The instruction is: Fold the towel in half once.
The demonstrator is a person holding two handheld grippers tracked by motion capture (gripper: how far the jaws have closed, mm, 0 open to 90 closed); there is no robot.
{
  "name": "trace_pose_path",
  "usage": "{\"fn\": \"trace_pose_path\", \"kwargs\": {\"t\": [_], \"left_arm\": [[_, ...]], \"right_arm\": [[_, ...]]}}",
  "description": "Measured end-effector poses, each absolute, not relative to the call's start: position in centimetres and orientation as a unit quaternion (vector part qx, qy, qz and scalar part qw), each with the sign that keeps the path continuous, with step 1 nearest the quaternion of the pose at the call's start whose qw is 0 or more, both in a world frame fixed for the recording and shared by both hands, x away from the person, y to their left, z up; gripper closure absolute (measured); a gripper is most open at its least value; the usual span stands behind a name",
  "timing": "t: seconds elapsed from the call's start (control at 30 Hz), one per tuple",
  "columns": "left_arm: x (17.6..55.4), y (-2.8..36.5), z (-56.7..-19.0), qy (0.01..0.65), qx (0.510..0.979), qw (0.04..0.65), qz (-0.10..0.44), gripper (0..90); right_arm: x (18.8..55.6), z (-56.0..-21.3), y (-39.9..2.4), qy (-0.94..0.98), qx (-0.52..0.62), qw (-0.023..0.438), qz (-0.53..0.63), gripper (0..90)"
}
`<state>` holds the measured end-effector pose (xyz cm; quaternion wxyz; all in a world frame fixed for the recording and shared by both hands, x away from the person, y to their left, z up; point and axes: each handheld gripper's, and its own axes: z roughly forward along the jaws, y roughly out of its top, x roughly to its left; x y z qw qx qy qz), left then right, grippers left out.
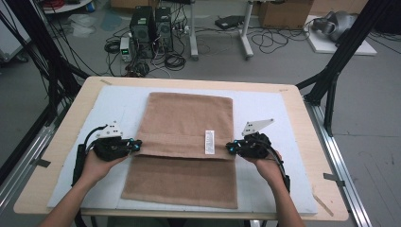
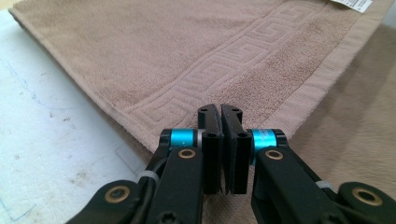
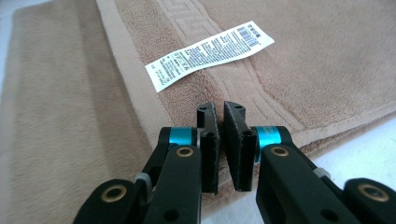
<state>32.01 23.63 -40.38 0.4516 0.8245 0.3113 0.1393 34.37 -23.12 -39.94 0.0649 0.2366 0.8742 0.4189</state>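
The left tongs point(image 1: 138, 145) sit at about nine o'clock of the brown towel point(image 1: 184, 124), jaws pressed together on the left corner of its folded-over edge; the left gripper view shows the black pads closed with the hem caught between them. The towel lies in the middle of the white mat point(image 1: 113, 106) on the table point(image 1: 75, 101), its far part doubled toward the person so the turned edge crosses the middle, with a white care label point(image 1: 209, 142) (printed side up) near that edge's right end. At about three o'clock the right tongs point(image 1: 230, 147) are likewise clamped on the right corner. Judging from this, one fold is partly made; carrying the edge on to the near hem remains.
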Motion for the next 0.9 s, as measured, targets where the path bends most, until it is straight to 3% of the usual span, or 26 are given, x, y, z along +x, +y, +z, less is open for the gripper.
{"fn": "trace_pose_path", "kwargs": {"t": [0.33, 0.57, 0.6, 0.7, 0.9], "left_arm": [[28.4, 23.7, -39.1, 0.296, 0.828, 0.456, 0.138, 86.7], [23.3, 24.1, -38.2, 0.270, 0.834, 0.465, 0.124, 86.4], [22.5, 24.3, -38.2, 0.265, 0.836, 0.466, 0.117, 83.9], [21.5, 24.5, -38.7, 0.270, 0.840, 0.457, 0.115, 63.5], [23.2, 24.5, -40.1, 0.272, 0.839, 0.453, 0.128, 59.0]], "right_arm": [[31.3, -38.8, -23.7, 0.877, 0.204, 0.057, 0.431, 84.5], [27.7, -37.3, -24.1, 0.881, 0.164, 0.048, 0.441, 83.0], [27.2, -37.2, -24.2, 0.879, 0.154, 0.035, 0.450, 80.5], [26.4, -37.2, -24.5, 0.874, 0.147, 0.007, 0.464, 70.1], [27.9, -38.9, -24.2, 0.876, 0.172, 0.014, 0.450, 63.5]]}}
